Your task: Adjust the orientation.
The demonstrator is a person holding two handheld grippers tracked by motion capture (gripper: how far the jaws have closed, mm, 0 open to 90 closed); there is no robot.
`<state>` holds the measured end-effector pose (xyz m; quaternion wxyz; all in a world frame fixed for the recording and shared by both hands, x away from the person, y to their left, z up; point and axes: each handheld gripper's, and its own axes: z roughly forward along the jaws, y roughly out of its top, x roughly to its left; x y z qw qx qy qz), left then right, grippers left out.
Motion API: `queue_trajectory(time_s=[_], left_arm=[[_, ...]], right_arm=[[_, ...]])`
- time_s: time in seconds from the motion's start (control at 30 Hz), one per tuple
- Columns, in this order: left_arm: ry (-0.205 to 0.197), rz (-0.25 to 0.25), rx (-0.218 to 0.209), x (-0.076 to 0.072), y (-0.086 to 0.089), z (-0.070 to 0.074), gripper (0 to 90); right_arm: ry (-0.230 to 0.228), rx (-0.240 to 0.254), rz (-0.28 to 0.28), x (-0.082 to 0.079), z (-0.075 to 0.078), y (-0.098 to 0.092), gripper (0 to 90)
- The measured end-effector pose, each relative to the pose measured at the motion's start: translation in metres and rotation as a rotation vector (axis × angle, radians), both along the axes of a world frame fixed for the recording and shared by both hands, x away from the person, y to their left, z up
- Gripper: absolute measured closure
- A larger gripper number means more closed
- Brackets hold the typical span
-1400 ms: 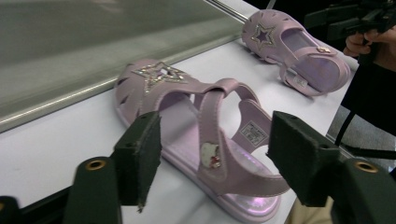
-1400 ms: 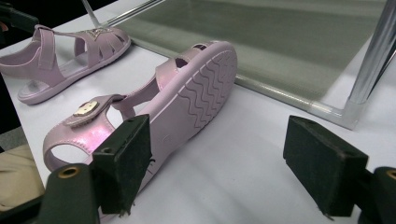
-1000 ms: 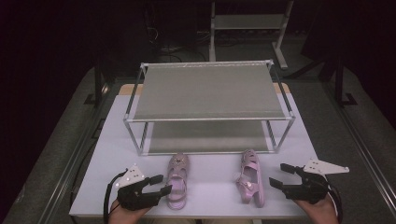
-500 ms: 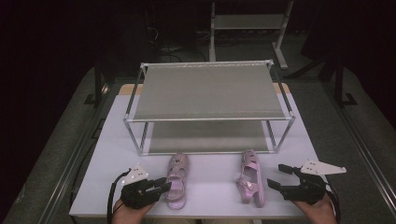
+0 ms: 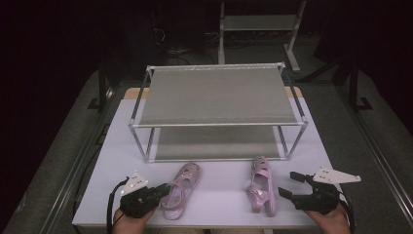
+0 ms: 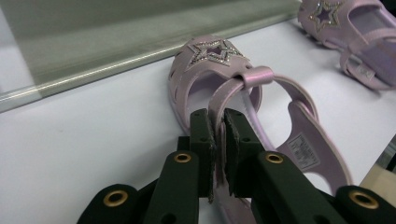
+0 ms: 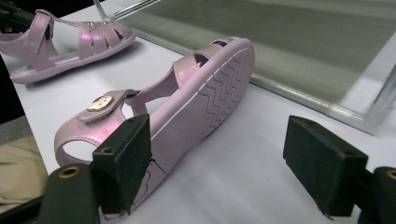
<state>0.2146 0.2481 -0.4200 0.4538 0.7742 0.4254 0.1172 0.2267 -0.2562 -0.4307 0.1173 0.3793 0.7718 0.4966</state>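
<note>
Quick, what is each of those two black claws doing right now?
Left gripper: jaws have just been closing and are shut on the strap of the left pink plastic sandal.
Right gripper: open, holding nothing, beside the right pink plastic sandal.

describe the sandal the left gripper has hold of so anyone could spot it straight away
In front of the two-tier metal rack on the white table, two pink sandals lie side by side. It is the left sandal, its strap pinched in the left gripper; the right sandal lies tipped on its side, ungripped.
</note>
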Motion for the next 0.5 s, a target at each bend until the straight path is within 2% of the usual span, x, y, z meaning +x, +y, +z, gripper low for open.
queue_trajectory(time_s=[0.03, 0.2, 0.23, 0.27, 0.33, 0.5], left_arm=[[0.001, 0.004, -0.013, 0.000, 0.001, 0.001, 83.5], [-0.021, 0.021, -0.023, -0.002, 0.003, 0.004, 83.7], [-0.024, 0.031, -0.046, -0.003, 0.004, 0.005, 83.7], [-0.024, 0.031, -0.046, -0.003, 0.004, 0.005, 83.7], [-0.038, 0.033, -0.045, -0.004, 0.002, 0.009, 83.7], [-0.073, 0.049, -0.076, -0.005, -0.006, 0.015, 83.7]], right_arm=[[-0.001, 0.002, -0.002, 0.000, 0.000, -0.001, 22.9], [-0.001, 0.007, -0.006, -0.001, 0.000, -0.002, 22.9], [-0.002, 0.008, -0.008, -0.001, 0.000, -0.002, 22.9], [-0.002, 0.008, -0.008, -0.001, 0.000, -0.002, 22.9], [-0.003, 0.012, -0.012, -0.001, 0.000, -0.003, 23.0], [-0.006, 0.013, -0.020, -0.001, 0.001, -0.004, 23.0]])
